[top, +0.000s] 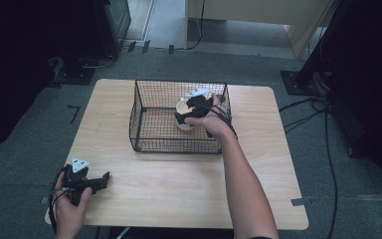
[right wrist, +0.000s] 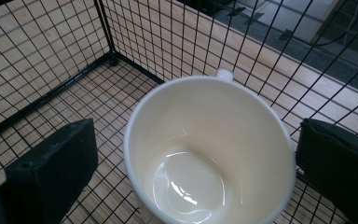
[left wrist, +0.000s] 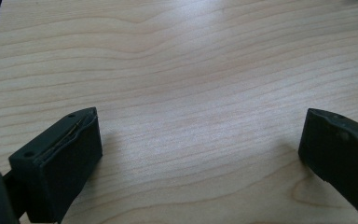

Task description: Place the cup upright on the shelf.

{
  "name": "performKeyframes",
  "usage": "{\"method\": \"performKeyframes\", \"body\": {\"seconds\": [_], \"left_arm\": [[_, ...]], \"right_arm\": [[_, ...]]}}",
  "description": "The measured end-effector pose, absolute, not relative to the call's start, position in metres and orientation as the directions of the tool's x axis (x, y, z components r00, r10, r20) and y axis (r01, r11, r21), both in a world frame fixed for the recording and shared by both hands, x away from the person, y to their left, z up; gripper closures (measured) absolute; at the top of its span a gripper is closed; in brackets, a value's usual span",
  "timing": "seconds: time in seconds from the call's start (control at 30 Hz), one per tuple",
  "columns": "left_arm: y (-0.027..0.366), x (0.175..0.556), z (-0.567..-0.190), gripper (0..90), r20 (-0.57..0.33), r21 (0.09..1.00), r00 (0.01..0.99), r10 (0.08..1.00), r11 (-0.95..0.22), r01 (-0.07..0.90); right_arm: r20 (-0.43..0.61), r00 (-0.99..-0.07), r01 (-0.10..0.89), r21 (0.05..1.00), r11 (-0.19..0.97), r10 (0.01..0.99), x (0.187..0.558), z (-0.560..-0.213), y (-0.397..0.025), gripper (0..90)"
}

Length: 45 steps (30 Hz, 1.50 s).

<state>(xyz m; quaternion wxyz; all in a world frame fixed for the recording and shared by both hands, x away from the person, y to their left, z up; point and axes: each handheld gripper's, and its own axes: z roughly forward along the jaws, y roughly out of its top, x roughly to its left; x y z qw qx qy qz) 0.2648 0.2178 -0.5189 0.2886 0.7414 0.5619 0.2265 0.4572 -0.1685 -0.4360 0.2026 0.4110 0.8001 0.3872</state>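
**Cup between spread jaws inside the wire basket**

The white cup stands upright on the floor of the black wire basket, which sits on the wooden table toward its far edge, roughly midway between the left and right edges. Within the basket the cup is in the right half, nearer the far wall than the near one.

The right gripper reaches down into the basket from above, over its right side, held by the person's right hand. In the right gripper view the cup lies squarely between the two black jaws, its open mouth facing the camera and its glossy inside bare. The jaws are spread wide: the left one stands clear of the rim, with basket mesh visible in the gap, while the right one comes close to the rim, and contact there cannot be made out. A small part of the handle peeks over the cup's far rim.

The left gripper rests low near the table's near-left corner, held in the left hand, well apart from the basket. In the left gripper view its jaws are parted wide over bare wood grain, with nothing between them.
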Motion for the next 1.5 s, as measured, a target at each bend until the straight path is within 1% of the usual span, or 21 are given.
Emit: {"method": "performKeyframes", "body": {"seconds": [0.1, 0.27, 0.37, 0.47, 0.53, 0.67, 0.7, 0.87, 1.07, 1.5], "left_arm": [[0.218, 0.265, -0.519, 0.0, 0.011, 0.683, 0.265, 0.964, -0.201, 0.702], [0.218, 0.265, -0.519, 0.0, 0.011, 0.683, 0.265, 0.964, -0.201, 0.703], [0.218, 0.265, -0.519, 0.0, 0.010, 0.684, 0.264, 0.964, -0.199, 0.702], [0.218, 0.265, -0.519, 0.0, 0.010, 0.684, 0.264, 0.964, -0.200, 0.702], [0.218, 0.265, -0.519, 0.0, 0.010, 0.684, 0.264, 0.964, -0.200, 0.702], [0.218, 0.265, -0.519, 0.0, 0.010, 0.684, 0.264, 0.964, -0.199, 0.702], [0.218, 0.265, -0.519, 0.0, 0.010, 0.684, 0.264, 0.965, -0.199, 0.701], [0.218, 0.265, -0.519, 0.0, 0.010, 0.684, 0.263, 0.965, -0.199, 0.702], [0.218, 0.265, -0.519, 0.0, 0.009, 0.684, 0.263, 0.965, -0.198, 0.702], [0.218, 0.265, -0.519, 0.0, 0.010, 0.685, 0.264, 0.965, -0.199, 0.701]], "right_arm": [[0.013, -0.567, 0.494, 0.806, 0.327, 0.824, 0.452, -0.423, -0.167, 0.0], [0.000, -0.565, 0.477, 0.816, 0.327, 0.825, 0.443, -0.412, -0.167, 0.0], [-0.001, -0.577, 0.457, 0.828, 0.324, 0.817, 0.429, -0.397, -0.167, 0.0], [0.004, -0.576, 0.454, 0.833, 0.315, 0.818, 0.423, -0.391, -0.168, 0.0], [0.015, -0.578, 0.454, 0.837, 0.306, 0.816, 0.409, -0.383, -0.171, 0.0], [0.009, -0.586, 0.441, 0.843, 0.309, 0.811, 0.397, -0.380, -0.175, 0.0], [0.008, -0.593, 0.433, 0.846, 0.311, 0.805, 0.388, -0.380, -0.178, 0.0], [0.001, -0.595, 0.424, 0.850, 0.313, 0.804, 0.372, -0.382, -0.184, 0.0], [0.001, -0.597, 0.428, 0.846, 0.317, 0.802, 0.347, -0.395, -0.197, 0.0], [0.033, -0.564, 0.449, 0.851, 0.272, 0.825, 0.314, -0.420, -0.230, 0.0]]}}
